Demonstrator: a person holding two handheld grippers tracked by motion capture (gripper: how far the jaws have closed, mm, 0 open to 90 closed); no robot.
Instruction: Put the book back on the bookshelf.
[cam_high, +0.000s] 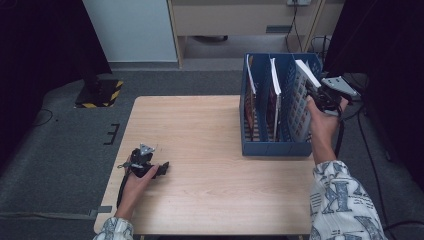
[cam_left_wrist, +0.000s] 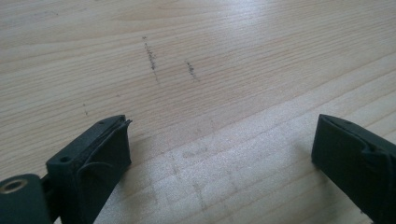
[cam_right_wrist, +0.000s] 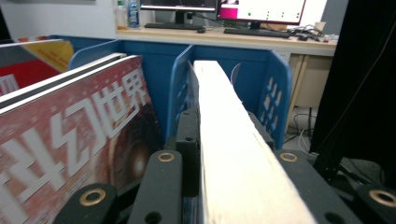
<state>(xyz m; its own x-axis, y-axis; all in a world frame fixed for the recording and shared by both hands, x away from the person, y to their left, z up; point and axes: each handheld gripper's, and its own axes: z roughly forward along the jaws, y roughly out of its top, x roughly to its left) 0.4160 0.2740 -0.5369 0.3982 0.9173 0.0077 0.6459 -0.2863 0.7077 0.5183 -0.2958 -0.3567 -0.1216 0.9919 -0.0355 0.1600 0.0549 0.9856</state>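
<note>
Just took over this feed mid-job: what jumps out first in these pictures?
The blue file rack at the table's far right, with a book in each slot. The right gripper is clamped on the thick book in the rightmost slot, its pale page edge between the jaws. The left gripper rests open near the wooden table's front left.
</note>
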